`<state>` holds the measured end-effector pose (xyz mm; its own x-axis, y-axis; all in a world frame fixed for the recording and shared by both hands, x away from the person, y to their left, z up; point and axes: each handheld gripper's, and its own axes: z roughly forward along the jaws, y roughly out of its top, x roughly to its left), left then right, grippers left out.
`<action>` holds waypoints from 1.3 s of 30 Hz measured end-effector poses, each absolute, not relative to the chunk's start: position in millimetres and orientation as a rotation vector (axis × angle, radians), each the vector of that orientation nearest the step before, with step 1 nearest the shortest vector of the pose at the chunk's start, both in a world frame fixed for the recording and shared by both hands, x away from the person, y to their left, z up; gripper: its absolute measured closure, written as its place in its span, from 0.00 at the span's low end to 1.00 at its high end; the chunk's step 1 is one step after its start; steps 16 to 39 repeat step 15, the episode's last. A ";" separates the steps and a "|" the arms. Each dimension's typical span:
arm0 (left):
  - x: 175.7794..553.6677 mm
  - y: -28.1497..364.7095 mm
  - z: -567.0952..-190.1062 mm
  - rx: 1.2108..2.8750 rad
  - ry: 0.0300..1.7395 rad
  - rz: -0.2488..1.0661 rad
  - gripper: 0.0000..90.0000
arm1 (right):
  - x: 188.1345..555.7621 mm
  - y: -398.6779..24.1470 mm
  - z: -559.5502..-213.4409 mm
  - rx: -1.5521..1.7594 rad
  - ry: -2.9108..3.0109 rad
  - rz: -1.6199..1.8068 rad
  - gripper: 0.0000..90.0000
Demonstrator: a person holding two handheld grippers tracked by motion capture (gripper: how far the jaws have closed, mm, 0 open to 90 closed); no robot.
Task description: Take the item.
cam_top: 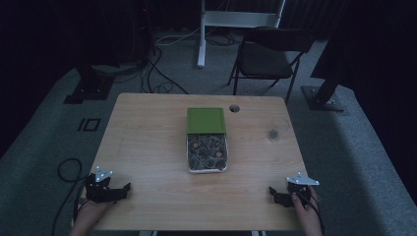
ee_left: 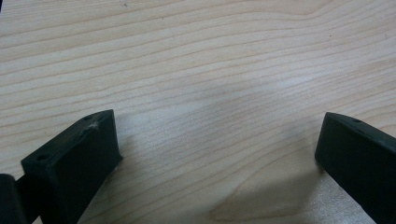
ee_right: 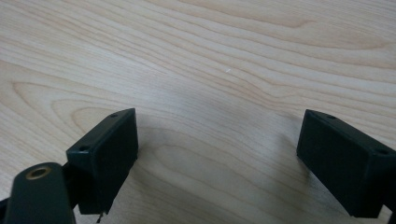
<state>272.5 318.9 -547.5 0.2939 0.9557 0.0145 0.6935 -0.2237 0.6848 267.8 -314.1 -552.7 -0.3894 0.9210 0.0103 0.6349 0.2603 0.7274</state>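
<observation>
My left tongs (cam_top: pixel 116 191) and right tongs (cam_top: pixel 278 195) rest released at the wooden table's (cam_top: pixel 147 147) near corners. The clear rectangular tray of small mixed parts (cam_top: pixel 207 153), green lid (cam_top: pixel 206 120) slid back, sits mid-table. Reaching carelessly, I could shove it and spill parts.

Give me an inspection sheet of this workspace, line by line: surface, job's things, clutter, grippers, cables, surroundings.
Surface: light wooden table, with a round cable hole near the far edge.
Job's things: shallow open box of small mixed items at the table's middle; flat green lid at its far end.
Clutter: a small clear round object to the right of the box, too dim to identify.
Grippers: left gripper and right gripper at the near corners, jaws wide apart, holding nothing.
Cables: dark cable looped on the floor at left; more cables beyond the table.
Surroundings: grey carpet, black folding chair, white stand.
</observation>
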 end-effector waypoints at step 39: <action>272.5 318.9 -547.5 1.996 1.467 0.598 0.00 | 267.3 -314.0 -552.8 1.425 2.106 0.919 0.14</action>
